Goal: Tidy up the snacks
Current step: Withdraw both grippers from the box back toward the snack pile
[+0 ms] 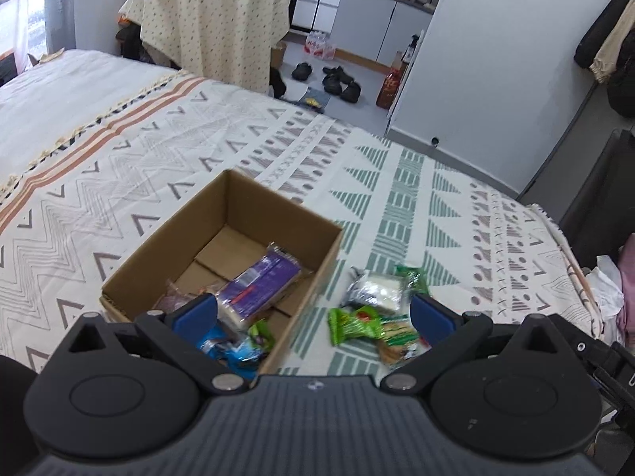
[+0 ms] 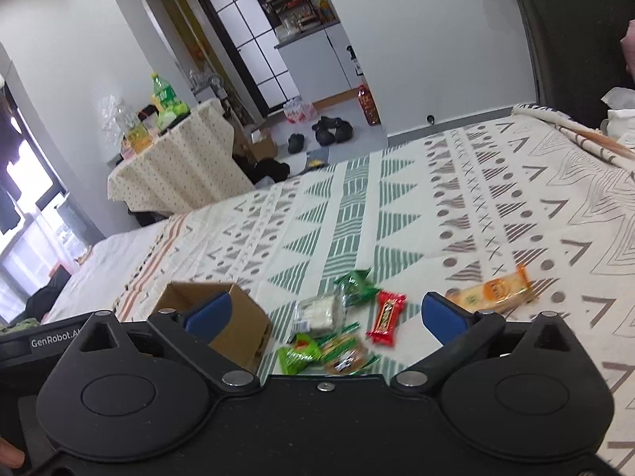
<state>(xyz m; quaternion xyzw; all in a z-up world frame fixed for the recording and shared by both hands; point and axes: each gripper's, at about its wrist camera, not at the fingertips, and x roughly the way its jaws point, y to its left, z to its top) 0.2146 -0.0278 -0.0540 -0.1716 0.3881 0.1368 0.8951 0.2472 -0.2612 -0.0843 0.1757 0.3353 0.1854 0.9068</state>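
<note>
An open cardboard box (image 1: 246,214) sits on the patterned bedspread (image 1: 397,182). Inside lie a purple packet (image 1: 258,285) and a blue packet (image 1: 230,347). My left gripper (image 1: 313,311) is open and empty above the box's near right corner. Right of the box lie a green packet (image 1: 353,323), a clear white snack pack (image 1: 375,289) and a biscuit packet (image 1: 397,337). My right gripper (image 2: 325,313) is open and empty above loose snacks: the white pack (image 2: 317,311), green packets (image 2: 357,283), a red bar (image 2: 387,317), an orange cracker packet (image 2: 492,291). The box (image 2: 238,317) shows at its left.
A round table with a dotted cloth (image 1: 214,23) holds bottles and packets beyond the bed. Shoes (image 1: 337,79) lie on the floor by white cabinets (image 1: 377,27). A dark chair (image 1: 595,198) and clothes stand at the bed's right edge.
</note>
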